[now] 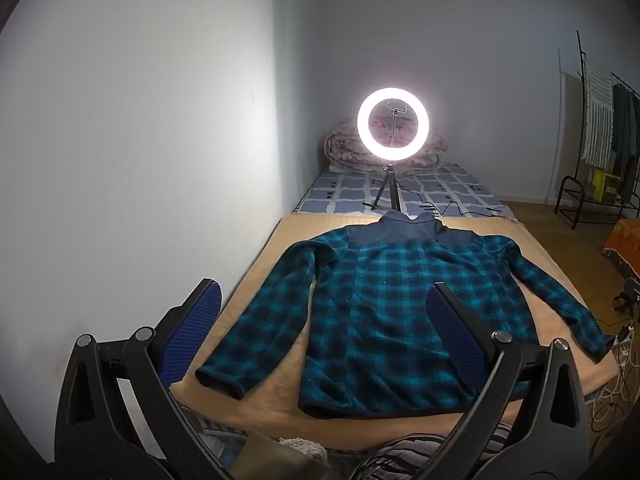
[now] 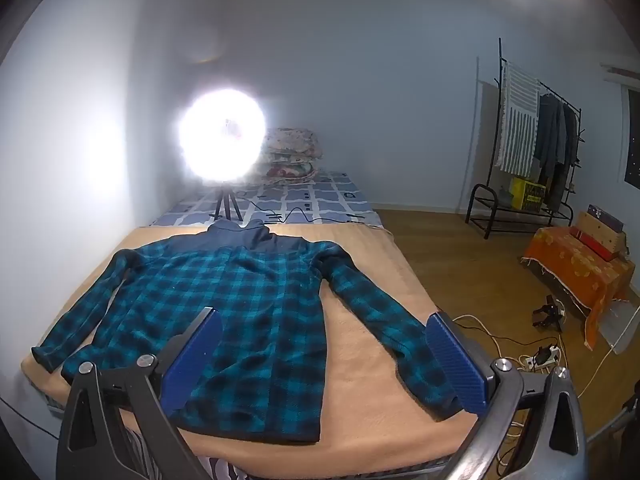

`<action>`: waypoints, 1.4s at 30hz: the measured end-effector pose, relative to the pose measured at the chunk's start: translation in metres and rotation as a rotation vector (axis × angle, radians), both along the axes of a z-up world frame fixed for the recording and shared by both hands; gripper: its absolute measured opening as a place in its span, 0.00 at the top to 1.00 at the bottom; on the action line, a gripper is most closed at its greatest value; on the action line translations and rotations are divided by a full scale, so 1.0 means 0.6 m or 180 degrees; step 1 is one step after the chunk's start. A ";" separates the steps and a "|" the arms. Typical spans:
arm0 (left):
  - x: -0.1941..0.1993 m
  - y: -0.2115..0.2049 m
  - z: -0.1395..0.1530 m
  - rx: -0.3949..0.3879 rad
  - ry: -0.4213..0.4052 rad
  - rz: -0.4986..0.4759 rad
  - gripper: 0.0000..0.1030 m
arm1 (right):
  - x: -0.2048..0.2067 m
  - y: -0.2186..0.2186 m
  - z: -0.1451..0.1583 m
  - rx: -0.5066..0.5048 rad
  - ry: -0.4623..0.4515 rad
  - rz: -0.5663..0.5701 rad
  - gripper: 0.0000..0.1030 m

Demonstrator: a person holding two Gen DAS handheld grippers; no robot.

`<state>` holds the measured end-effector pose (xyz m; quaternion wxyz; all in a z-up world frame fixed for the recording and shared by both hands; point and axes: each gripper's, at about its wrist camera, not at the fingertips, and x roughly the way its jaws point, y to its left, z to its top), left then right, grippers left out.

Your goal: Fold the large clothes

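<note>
Left wrist view shows a teal plaid fleece jacket [image 1: 384, 312] spread flat, back up, on the tan blanket [image 1: 280, 396] covering the bed, collar toward the ring light [image 1: 393, 128] and hem away from it, sleeves angled outward. Laid out this way, the jacket looks ready for a first fold, none yet made. The left tool [image 1: 320, 312] hovers above the hem end with jaws wide, holding nothing. The right tool [image 2: 326, 342], equally wide and empty, hangs over the hem and the sleeve on the side away from the wall, likely so each can take one side.
</note>
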<state>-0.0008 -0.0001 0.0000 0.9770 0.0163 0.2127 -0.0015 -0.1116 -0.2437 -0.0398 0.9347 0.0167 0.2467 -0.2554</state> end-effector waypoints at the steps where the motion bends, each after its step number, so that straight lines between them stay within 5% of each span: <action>1: 0.000 0.000 0.000 -0.0002 0.0006 0.0002 0.00 | 0.000 0.001 0.000 0.0005 0.0004 0.0000 0.00; 42: 0.006 0.005 -0.004 0.0034 0.0054 0.0030 0.00 | 0.002 0.011 0.010 -0.0034 0.0004 0.0006 0.00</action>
